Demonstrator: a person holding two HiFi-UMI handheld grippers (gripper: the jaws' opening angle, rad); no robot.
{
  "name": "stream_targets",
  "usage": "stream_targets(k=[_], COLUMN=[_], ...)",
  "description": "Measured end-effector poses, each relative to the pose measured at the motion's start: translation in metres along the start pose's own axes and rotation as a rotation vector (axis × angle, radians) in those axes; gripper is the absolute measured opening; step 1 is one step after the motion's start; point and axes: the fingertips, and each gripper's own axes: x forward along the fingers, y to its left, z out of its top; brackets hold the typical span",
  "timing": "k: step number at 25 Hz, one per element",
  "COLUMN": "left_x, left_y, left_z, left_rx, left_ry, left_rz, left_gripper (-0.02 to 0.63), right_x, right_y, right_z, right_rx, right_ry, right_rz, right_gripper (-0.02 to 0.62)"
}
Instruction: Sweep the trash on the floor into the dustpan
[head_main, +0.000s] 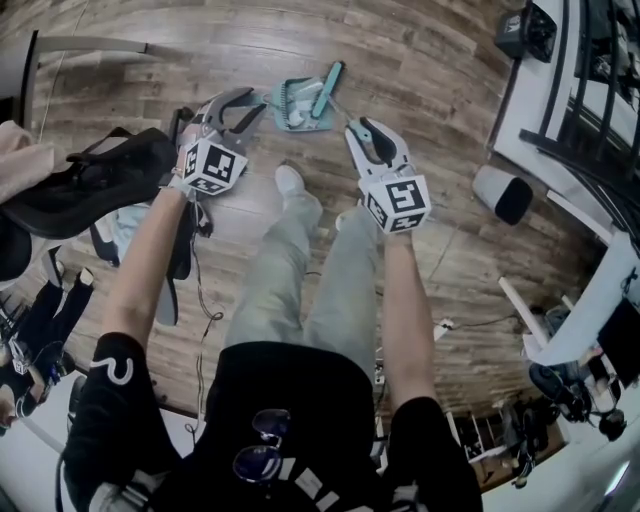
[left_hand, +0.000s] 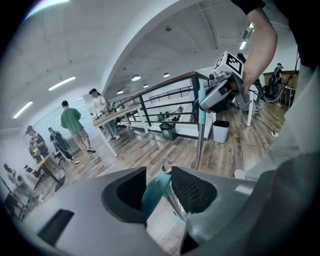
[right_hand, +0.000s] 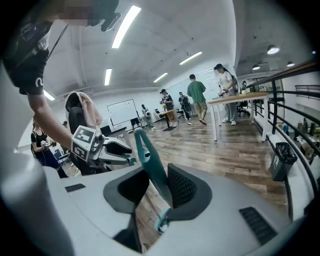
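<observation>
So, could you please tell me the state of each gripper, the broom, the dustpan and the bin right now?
dustpan, down on the floor, handle gripped.
broom, gripped by its handle, brush end down.
left gripper, shut on the dustpan.
right gripper, shut on the broom.
white bin, upright, no lid.

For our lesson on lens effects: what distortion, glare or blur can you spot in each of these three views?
Head view: the floor boards bow into curves toward the edges. Left gripper view: black rounded corners, and the railing arcs. Right gripper view: the same dark rim; the ceiling lights glare white, while the brush handle is sharp.
</observation>
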Motion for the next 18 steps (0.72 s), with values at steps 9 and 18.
stream_targets(k=[9,18], left_x=[-0.002,-0.007], left_y=[-0.005,-0.004], left_z=[-0.002,-0.006], left_rx=[-0.024,-0.101], left_ry=[0.021,0.109], left_rz=[-0.002,-0.007], left_gripper=[0.156,0.158], right_x=[-0.011,-0.039], right_y=[-0.016,-0.030], right_z=[-0.001,0.011], right_rx=[-0.001,-0.031], right_ry=[-0.008,-0.002], right_rz=[-0.045,-0.119], right_gripper=[0.100,0.092])
